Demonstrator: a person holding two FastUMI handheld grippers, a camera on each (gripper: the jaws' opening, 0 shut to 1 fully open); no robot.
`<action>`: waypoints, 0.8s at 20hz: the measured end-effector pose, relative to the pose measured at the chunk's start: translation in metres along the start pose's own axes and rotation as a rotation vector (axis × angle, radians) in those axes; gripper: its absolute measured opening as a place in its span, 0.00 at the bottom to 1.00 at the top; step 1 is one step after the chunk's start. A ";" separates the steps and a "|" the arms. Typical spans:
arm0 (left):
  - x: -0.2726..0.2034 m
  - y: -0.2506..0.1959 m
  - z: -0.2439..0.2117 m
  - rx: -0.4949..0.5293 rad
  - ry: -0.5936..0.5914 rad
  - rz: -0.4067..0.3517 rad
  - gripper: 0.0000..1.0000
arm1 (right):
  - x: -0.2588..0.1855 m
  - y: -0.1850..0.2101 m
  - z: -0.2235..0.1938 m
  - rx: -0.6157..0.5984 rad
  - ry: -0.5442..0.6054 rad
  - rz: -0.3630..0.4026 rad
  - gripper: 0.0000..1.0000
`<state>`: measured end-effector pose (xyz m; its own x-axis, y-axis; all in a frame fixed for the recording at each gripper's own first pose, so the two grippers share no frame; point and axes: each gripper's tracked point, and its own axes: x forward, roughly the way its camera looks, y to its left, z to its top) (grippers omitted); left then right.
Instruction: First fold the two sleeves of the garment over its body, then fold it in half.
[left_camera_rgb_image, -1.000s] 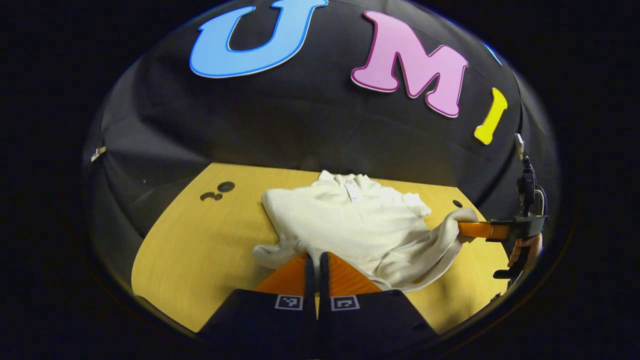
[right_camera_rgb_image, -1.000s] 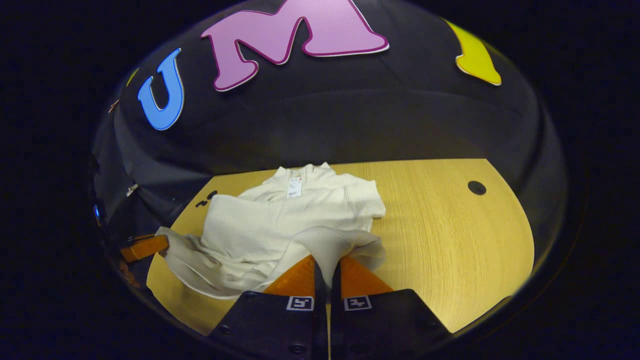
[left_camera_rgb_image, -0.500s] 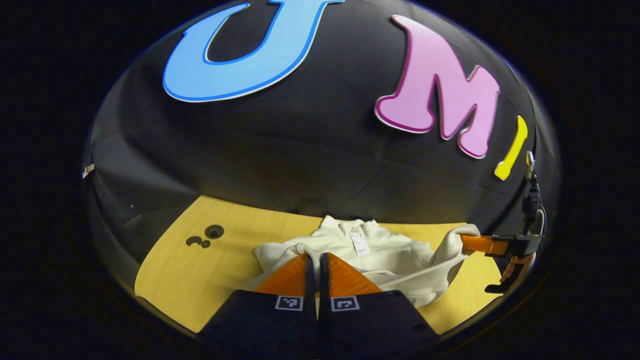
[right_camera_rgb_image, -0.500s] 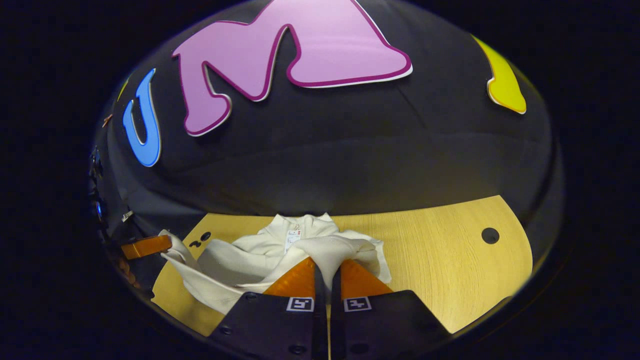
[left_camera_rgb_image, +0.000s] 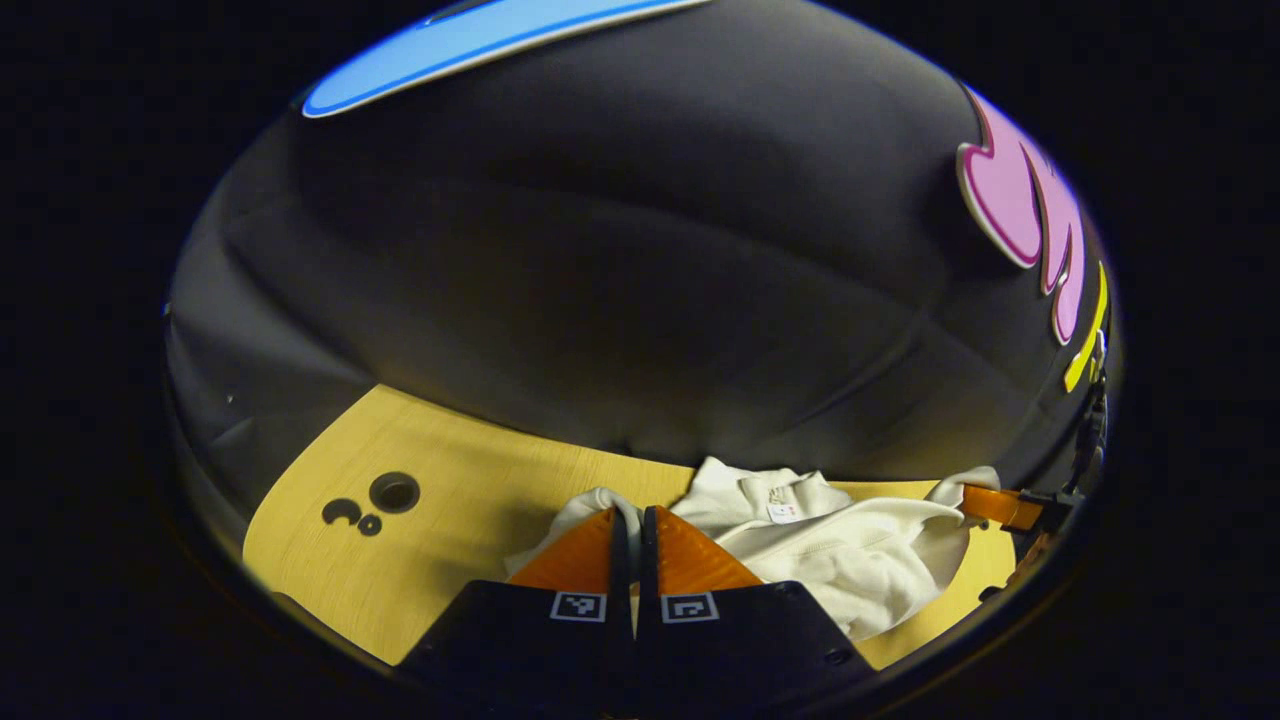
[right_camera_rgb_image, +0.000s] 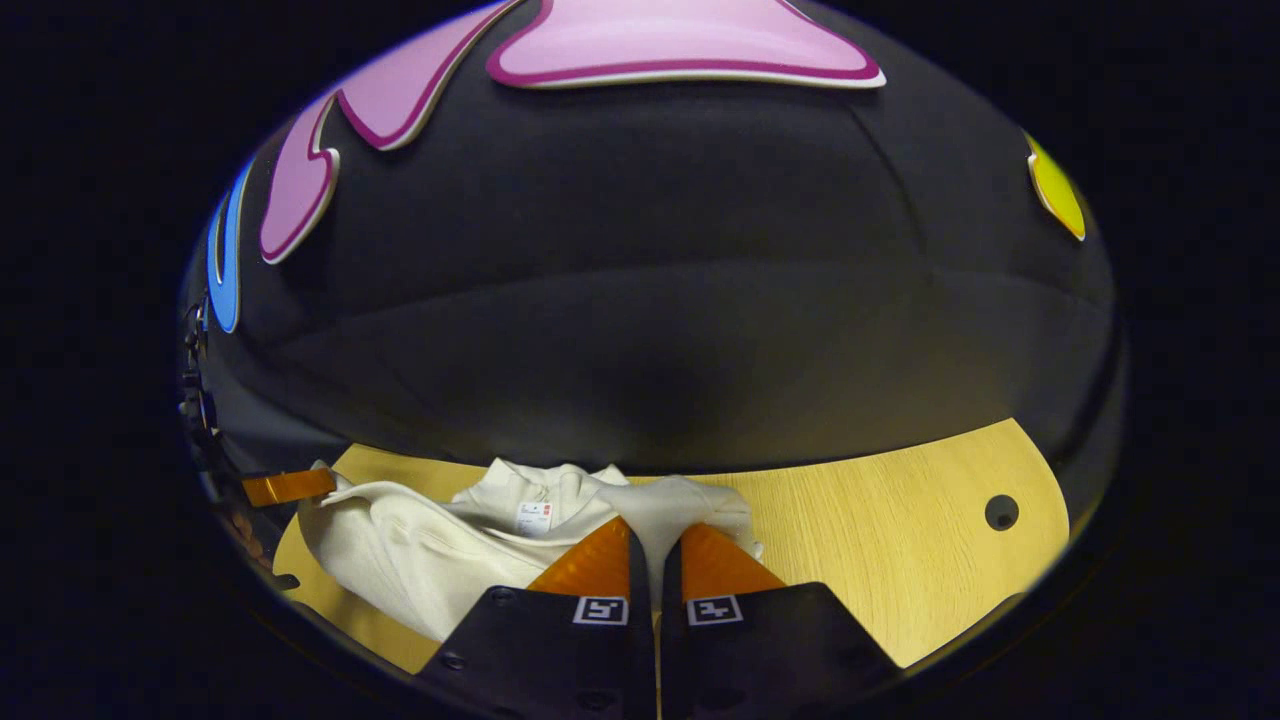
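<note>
On the far part of the yellow wooden table (right_camera_rgb_image: 880, 540), close to the black cloth wall (right_camera_rgb_image: 640, 300), lies the cream garment (right_camera_rgb_image: 420, 560), bunched and rumpled, with its collar toward the wall and a small white tag (right_camera_rgb_image: 533, 518) showing at the neck. Its lower part is lifted off the tabletop and drawn toward the collar, so that the cloth hangs in a loose fold between the 2 grippers. At 1 corner, the right gripper (right_camera_rgb_image: 645, 545) has its 2 fingers pressed nearly together with a strip of cream fabric running up between them; in the left gripper view the same tool appears at the right edge (left_camera_rgb_image: 985, 503), with cloth draped over its tip. At the other corner, the left gripper (left_camera_rgb_image: 628, 535) is likewise closed to a thin slit, and a rounded lump of the garment (left_camera_rgb_image: 590, 505) sits pinched at its fingertips; in the right gripper view it shows at the left edge (right_camera_rgb_image: 300, 485), its tip touching the fabric. Beyond the garment the table is bare wood, with a round hole (right_camera_rgb_image: 1001, 512) near its right side in the right gripper view, and a round hole (left_camera_rgb_image: 394, 492) beside 2 small dark marks (left_camera_rgb_image: 345, 512) on the left in the left gripper view.
</note>
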<state>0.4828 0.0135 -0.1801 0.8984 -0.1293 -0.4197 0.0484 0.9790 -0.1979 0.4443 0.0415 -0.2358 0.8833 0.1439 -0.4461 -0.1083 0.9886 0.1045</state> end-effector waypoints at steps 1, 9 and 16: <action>0.010 0.002 -0.002 0.010 -0.009 -0.004 0.05 | 0.006 -0.002 -0.002 0.001 -0.004 -0.009 0.06; 0.027 0.013 -0.006 0.148 -0.020 0.083 0.32 | 0.018 -0.010 -0.024 -0.027 0.035 -0.068 0.27; -0.049 -0.005 0.025 0.151 -0.127 0.076 0.98 | -0.053 -0.001 0.008 0.009 -0.059 -0.059 0.99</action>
<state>0.4499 0.0187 -0.1364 0.9494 -0.0422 -0.3112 0.0344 0.9989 -0.0306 0.4013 0.0330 -0.2047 0.9135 0.0825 -0.3984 -0.0517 0.9948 0.0873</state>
